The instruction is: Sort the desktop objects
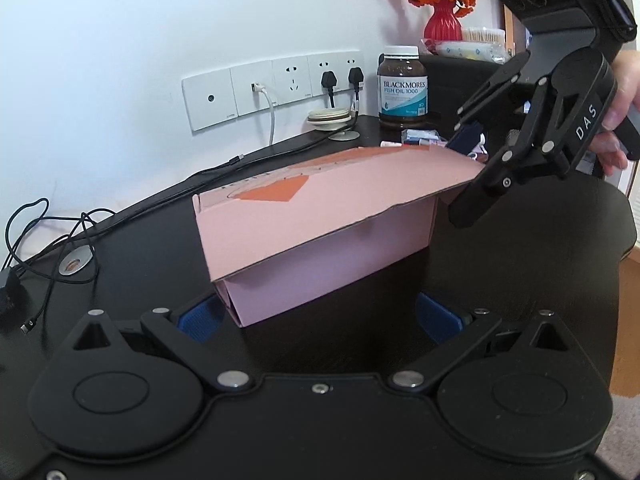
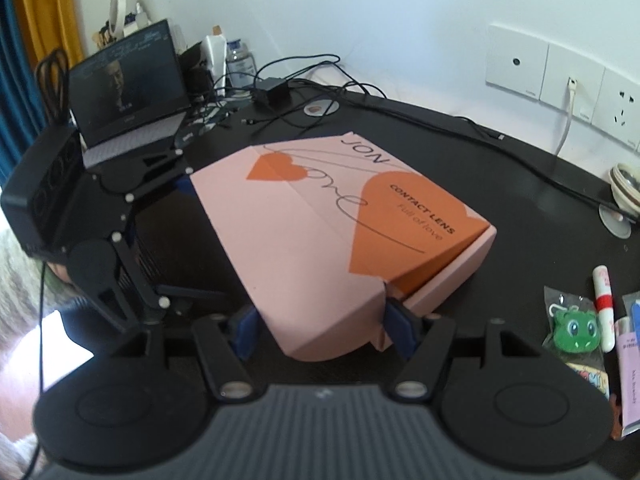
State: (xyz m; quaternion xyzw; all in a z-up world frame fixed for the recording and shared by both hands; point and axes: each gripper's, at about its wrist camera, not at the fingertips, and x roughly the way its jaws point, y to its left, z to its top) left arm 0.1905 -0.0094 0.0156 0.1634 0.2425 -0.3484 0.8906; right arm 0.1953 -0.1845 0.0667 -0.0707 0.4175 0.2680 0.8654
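Two risks stand out. On the black desk [image 1: 520, 248] the pink box [image 1: 320, 276] sits mid-table with its lid [image 2: 320, 220] half raised. If the lid is pulled further, the light box may slide or tip, as nothing pins it. The left gripper [image 1: 320, 316] is spread wide around the box's near corner without pressing. The right gripper [image 2: 322, 330] seems clenched across the lid's folded end. That grip is shallow, so the lid could slip free and drop.

Only the left view shows the gap under the lid, the bottle [image 1: 403, 86] and the vase [image 1: 442, 20]. Only the right view shows the laptop [image 2: 128, 92], the lid's print and the green charm [image 2: 576, 330].
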